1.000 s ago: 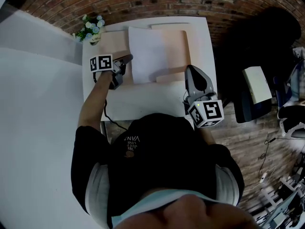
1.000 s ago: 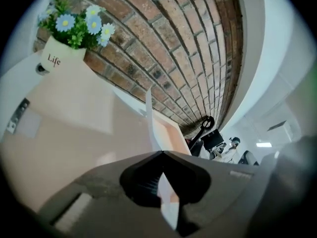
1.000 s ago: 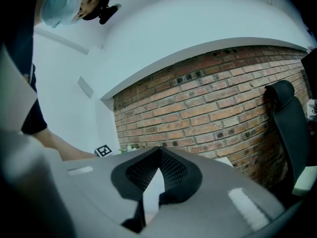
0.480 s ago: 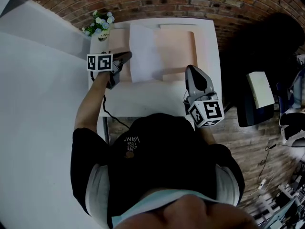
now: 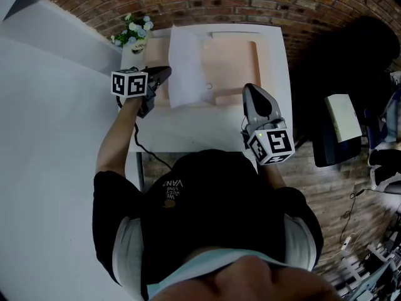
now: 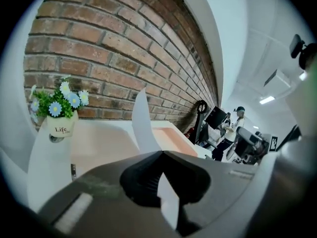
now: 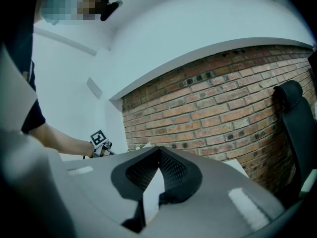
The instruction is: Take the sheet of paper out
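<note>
Left gripper (image 5: 168, 73): jaws clamped on the near left edge of the sheet of paper (image 5: 185, 61). In the left gripper view the jaw tips (image 6: 159, 152) meet on the sheet (image 6: 141, 123), which rises from them as a narrow, curved white strip, edge-on to the camera; a sliver of it also shows between the jaws behind the tips.

Sheet of paper: white, over the left half of the open folder (image 5: 235, 61), its gripped edge raised off the folder.

Folder: peach-coloured, lying open and flat on the table (image 5: 188, 130), with a flap along its near right side.

Right gripper (image 5: 246, 88): tips at the folder's near right corner. In the right gripper view its jaws (image 7: 158, 148) stand together at the tips; whether they pinch the folder cannot be told.

Table: white, set against the brick wall (image 6: 124, 58).

Flower pot (image 5: 131, 33): small, white, with blue and white flowers, at the table's far left corner, well apart from the sheet (image 6: 58, 118).

Marker cube (image 5: 128, 83): on the left gripper, also seen from the right gripper view (image 7: 99, 138).
</note>
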A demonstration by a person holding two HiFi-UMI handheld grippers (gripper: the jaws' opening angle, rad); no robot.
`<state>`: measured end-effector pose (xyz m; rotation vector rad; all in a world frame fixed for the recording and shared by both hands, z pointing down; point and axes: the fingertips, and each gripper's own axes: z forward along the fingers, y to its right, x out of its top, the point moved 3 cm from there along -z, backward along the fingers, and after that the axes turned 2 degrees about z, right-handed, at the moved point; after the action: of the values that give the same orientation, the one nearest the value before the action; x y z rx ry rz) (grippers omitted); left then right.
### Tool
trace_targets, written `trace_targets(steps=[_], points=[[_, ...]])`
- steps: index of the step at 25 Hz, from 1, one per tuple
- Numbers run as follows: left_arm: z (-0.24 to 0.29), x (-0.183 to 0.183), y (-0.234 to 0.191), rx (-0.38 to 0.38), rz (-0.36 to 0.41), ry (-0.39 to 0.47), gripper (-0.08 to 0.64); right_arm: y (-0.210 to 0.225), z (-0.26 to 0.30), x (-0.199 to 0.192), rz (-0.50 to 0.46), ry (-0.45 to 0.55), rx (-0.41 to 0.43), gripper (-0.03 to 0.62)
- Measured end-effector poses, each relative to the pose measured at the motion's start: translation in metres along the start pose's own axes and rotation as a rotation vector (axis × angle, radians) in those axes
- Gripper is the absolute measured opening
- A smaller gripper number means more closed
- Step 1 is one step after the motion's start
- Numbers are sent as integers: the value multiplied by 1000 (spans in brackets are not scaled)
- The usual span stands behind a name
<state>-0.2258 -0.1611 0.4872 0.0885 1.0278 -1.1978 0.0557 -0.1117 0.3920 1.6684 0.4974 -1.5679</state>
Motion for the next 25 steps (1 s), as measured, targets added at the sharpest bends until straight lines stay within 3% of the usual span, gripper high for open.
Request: trace_targets(steps=[4, 13, 19, 25], points=[[-7, 5, 8, 16, 69, -11, 2, 1, 2, 2, -23, 6, 0, 0], [-17, 15, 30, 90, 337, -68, 2, 6, 7, 6, -57, 23, -12, 0], [-25, 30, 46, 117, 473, -52, 2, 5, 13, 7, -64, 27, -8, 0], [-34, 47, 62, 130, 555, -2, 2, 6, 20, 10, -75, 33, 1, 0]])
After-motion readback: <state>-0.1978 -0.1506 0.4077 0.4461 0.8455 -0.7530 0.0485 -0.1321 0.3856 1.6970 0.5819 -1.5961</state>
